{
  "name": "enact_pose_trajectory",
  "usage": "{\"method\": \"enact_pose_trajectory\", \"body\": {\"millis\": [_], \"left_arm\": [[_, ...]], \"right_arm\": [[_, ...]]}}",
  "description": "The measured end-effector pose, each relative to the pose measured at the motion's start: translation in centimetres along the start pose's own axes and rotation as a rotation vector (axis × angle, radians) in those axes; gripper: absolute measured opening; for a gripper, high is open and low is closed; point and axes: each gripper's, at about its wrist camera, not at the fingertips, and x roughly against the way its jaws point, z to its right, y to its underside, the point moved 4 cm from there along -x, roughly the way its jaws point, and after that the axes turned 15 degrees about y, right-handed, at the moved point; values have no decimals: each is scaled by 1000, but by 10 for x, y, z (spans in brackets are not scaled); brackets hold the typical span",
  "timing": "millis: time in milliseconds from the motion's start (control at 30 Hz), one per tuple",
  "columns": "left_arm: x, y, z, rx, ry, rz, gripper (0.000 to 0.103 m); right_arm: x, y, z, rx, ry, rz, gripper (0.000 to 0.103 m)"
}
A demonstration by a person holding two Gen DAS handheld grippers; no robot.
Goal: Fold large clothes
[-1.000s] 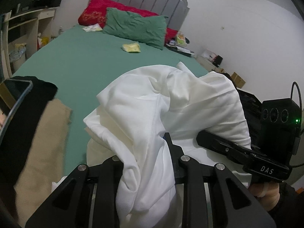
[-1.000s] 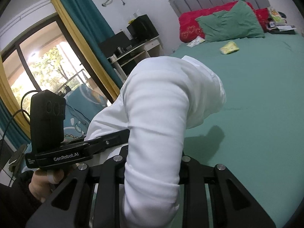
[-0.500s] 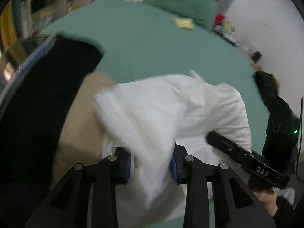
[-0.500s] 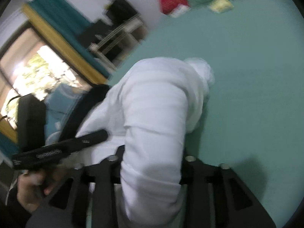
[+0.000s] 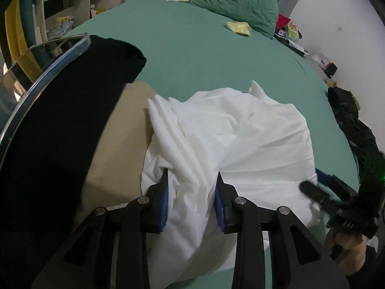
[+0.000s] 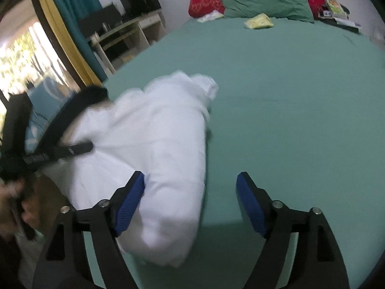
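Note:
A folded white garment (image 5: 240, 139) lies on the green bed sheet (image 5: 204, 55), partly over a tan garment (image 5: 120, 149). My left gripper (image 5: 191, 180) is shut on a bunched fold of the white garment near its edge. In the right wrist view the white garment (image 6: 154, 149) rests on the sheet, and my right gripper (image 6: 191, 180) is open, its jaws wide apart; the cloth lies against the left pad, free of the right one. The right gripper also shows in the left wrist view (image 5: 322, 195), the left one in the right wrist view (image 6: 48, 154).
A black garment (image 5: 62, 110) lies left of the tan one, beside a clear-rimmed container (image 5: 36, 79). Green and red pillows (image 5: 235, 0) and a yellow packet (image 5: 239, 27) sit at the headboard. Dark clothes (image 5: 353, 125) lie at the bed's right edge. Shelves (image 6: 125, 33) stand left.
Both grippers lowered the white garment from mid-air onto the bed beside the tan garment. My right gripper opened and let go of it; the left still grips it.

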Motion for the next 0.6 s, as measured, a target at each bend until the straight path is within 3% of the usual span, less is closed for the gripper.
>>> {"method": "enact_pose_trajectory", "body": {"millis": [133, 367, 600], "left_arm": [[7, 8, 2, 19, -13, -1, 34], [46, 26, 19, -5, -59, 80, 34], [64, 52, 36, -7, -73, 105, 34]], "right_arm": [[6, 9, 11, -33, -4, -35, 81], [36, 15, 24, -54, 42, -69, 81], [63, 35, 39, -56, 66, -90, 81]]}}
